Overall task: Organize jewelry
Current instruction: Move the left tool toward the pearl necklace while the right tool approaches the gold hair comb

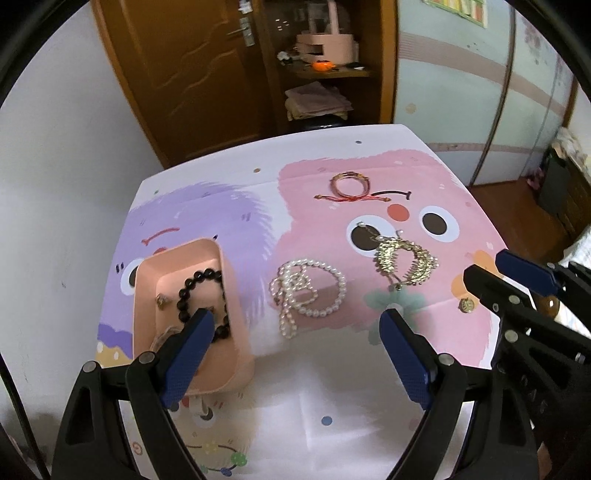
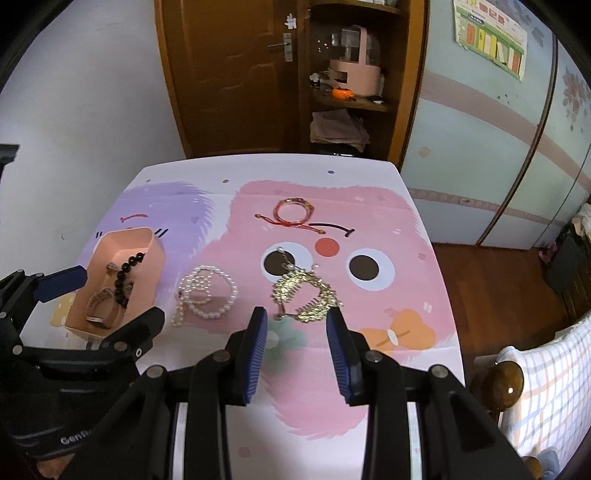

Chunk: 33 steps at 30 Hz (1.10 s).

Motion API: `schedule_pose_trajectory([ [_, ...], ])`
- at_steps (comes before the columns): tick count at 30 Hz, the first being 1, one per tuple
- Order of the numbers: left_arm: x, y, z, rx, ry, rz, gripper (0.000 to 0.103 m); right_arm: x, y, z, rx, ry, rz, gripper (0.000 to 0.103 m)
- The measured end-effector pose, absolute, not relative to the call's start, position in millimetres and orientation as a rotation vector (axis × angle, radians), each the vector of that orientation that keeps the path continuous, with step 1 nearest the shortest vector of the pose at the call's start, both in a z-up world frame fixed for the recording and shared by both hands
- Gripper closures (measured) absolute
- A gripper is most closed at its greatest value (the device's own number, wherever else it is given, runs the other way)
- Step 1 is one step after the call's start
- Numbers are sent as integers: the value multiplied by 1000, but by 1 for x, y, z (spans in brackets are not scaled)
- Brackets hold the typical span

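1 pink tray (image 1: 236, 325): 1 black bracelet (image 1: 201, 295). Mat: 1 pearl necklace (image 1: 306, 291), 1 gold necklace (image 2: 304, 295). Both grippers spread, empty.

Dim indoor light, glare patch on mat (image 1: 303, 398) near edge; soft shadows, strong fisheye bending, black vignette corners, slight blur at edges.

A white wall (image 2: 85, 122) stood to the left. Behind the table's far edge was a brown wooden door (image 2: 229, 74) with a metal handle (image 2: 282, 46). Beside it, open wooden shelving (image 2: 351, 99) held a pink container (image 2: 356, 75) and, one shelf lower, folded cloth (image 2: 338, 127). A pale blue wardrobe (image 2: 480, 147) with pink bands filled the right side, a poster (image 2: 491, 35) fixed near its top. The floor (image 2: 498, 280) was dark wood. At lower right lay checked fabric (image 2: 546, 391), possibly bedding. Lighting was dim and even.
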<state>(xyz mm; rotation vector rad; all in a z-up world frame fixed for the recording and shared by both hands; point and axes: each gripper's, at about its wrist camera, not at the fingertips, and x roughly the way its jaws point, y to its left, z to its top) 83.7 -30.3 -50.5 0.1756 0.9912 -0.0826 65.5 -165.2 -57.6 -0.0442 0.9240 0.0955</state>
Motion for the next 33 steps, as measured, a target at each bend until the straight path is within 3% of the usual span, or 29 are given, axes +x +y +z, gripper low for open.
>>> schedule_pose_trajectory([
  [17, 161, -25, -55, 146, 1099, -147, 14, 129, -247, -52, 94, 1056, 149, 70],
  [24, 182, -34, -76, 215, 1131, -136, 14, 162, -244, -92, 202, 1208, 235, 69],
  [27, 186, -37, -84, 219, 1147, -139, 14, 175, -242, -109, 234, 1248, 249, 61],
  [33, 192, -30, -102, 172, 1200, -142, 14, 200, -221, -137, 160, 1338, 307, 61],
])
